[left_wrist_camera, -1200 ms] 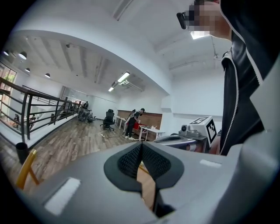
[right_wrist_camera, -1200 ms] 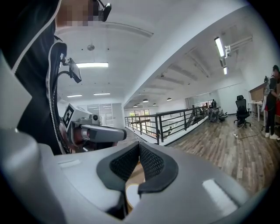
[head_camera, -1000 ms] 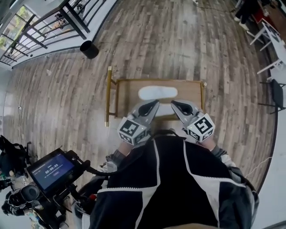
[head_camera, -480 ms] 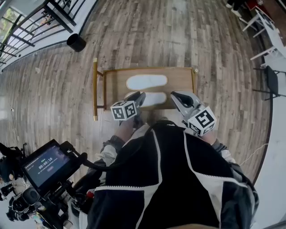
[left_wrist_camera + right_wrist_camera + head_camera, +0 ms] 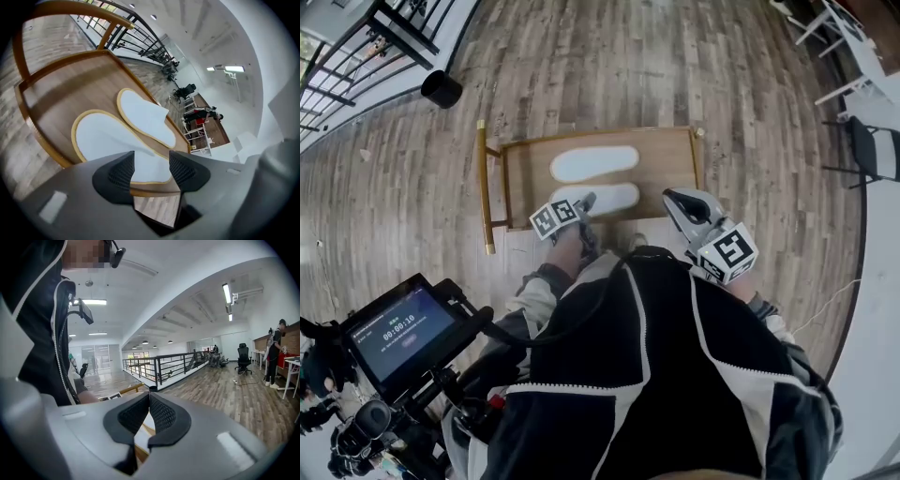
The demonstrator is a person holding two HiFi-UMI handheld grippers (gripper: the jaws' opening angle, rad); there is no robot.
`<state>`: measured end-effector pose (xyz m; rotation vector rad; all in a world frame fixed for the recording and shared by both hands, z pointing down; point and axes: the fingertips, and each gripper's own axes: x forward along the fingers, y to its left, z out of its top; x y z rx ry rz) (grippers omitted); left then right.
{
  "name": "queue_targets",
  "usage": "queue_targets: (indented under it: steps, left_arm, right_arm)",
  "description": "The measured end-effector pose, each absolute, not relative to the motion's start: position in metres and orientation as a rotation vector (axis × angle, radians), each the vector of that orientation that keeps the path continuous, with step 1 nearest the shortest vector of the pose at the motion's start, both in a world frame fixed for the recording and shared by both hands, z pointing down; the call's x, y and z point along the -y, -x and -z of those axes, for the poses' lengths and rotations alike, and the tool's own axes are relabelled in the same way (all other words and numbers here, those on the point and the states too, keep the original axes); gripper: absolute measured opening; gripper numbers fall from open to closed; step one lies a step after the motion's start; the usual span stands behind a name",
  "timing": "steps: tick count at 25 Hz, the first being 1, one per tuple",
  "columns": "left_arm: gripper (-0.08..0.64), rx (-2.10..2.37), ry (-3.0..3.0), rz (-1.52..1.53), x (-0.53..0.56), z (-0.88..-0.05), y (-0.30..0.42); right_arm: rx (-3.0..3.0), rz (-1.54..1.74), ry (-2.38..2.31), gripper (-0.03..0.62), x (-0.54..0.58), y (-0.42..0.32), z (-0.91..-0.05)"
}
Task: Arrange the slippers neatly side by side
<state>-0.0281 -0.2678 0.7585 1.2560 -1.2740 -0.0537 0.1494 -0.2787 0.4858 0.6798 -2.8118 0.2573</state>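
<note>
Our left gripper (image 5: 585, 201) is tipped down over the low wooden counter (image 5: 670, 155) with the arm reaching forward. Its jaws have just been opening and are spread wide now. The end of the nearer flat white slipper with tan edging (image 5: 609, 197) shows between them, but nothing is clamped. The matching far slipper (image 5: 595, 162) lies right beside it, both long smooth ovals. Our right gripper (image 5: 677, 198) hangs off to the right, roughly level, with its ribbed black pads (image 5: 166, 418) pressed together on nothing. Grey-brown plank floor (image 5: 628, 66) all around.
</note>
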Motion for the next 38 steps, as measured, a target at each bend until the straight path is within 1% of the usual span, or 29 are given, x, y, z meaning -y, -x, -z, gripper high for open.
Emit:
queue_targets:
  steps: [5,8,9,11,12,13,14,22,26,29,38]
  left_arm:
    - [0.252,1.293,-1.168,0.053,0.268,-0.78,0.04]
    - [0.233,1.292,-1.159,0.021,0.266,-0.788,0.047]
    - [0.212,1.29,-1.164,0.006,0.266,-0.789,0.048]
    - [0.145,1.291,-1.176,-0.019,0.267,-0.79,0.049]
    - [0.076,1.294,-1.181,-0.031,0.268,-0.789,0.05]
    - [0.049,1.298,-1.185,-0.04,0.269,-0.789,0.05]
    - [0.042,1.301,-1.188,-0.044,0.269,-0.788,0.05]
    - [0.031,1.314,-1.209,-0.025,0.271,-0.78,0.054]
    - [0.031,1.323,-1.3,-0.072,0.249,-0.749,0.062]
    - [0.03,1.34,-1.375,-0.107,0.252,-0.73,0.065]
    - [0.029,1.455,-1.737,-0.39,0.281,-0.674,0.076]
  right_arm:
    - [2.799,-0.25,-0.701,0.01,0.274,-0.154,-0.485]
    - [2.794,-0.241,-0.708,0.009,0.269,-0.154,-0.483]
    - [2.792,-0.24,-0.711,0.01,0.268,-0.154,-0.483]
    - [2.784,-0.244,-0.718,0.009,0.266,-0.155,-0.483]
    - [2.781,-0.246,-0.721,0.009,0.266,-0.156,-0.483]
    - [2.781,-0.246,-0.723,0.01,0.266,-0.156,-0.483]
    - [2.782,-0.246,-0.725,0.009,0.266,-0.157,-0.482]
    - [2.795,-0.239,-0.698,0.009,0.268,-0.153,-0.482]
    - [2.81,-0.229,-0.678,0.009,0.241,-0.139,-0.468]
    - [2.82,-0.223,-0.639,0.009,0.242,-0.13,-0.466]
    - [2.868,-0.214,-0.478,0.01,0.272,-0.091,-0.481]
